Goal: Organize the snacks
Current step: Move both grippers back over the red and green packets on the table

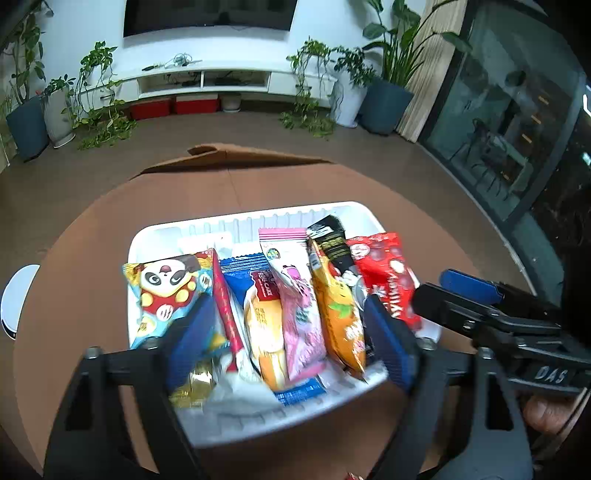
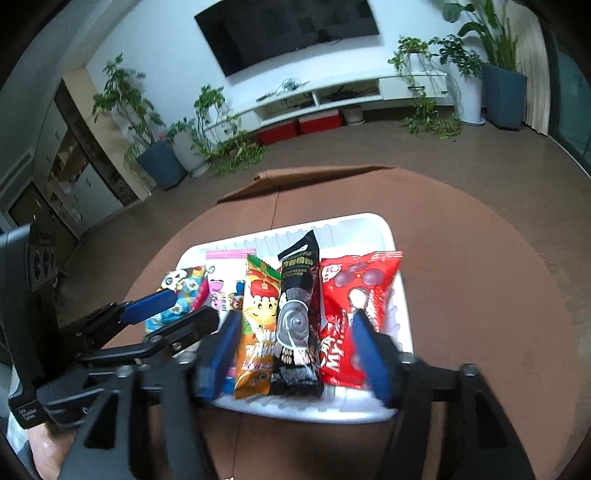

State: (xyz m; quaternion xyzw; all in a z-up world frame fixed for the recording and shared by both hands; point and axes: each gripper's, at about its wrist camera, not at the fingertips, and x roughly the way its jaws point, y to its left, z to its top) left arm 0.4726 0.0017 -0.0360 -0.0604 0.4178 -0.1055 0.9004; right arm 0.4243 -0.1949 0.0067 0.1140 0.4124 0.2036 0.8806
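White wall (image 2: 155,48) behind, dark TV (image 2: 288,33) mounted on it. Below, a long white TV bench (image 1: 207,79) with two red boxes (image 1: 173,105) underneath. Potted plants (image 2: 147,122) at both ends of the bench, some trailing onto the brown floor (image 2: 480,155). Glass doors (image 1: 509,110) at right in the left wrist view. Round brown table (image 1: 74,258) in front, cardboard (image 1: 229,158) at its far edge.

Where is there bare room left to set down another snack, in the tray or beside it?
Inside the white tray, only a strip along the far wall behind the packets is bare; the packets lie side by side from the panda packet to the red packet. The brown table is bare to the right of the tray and beyond it, up to the cardboard flap.
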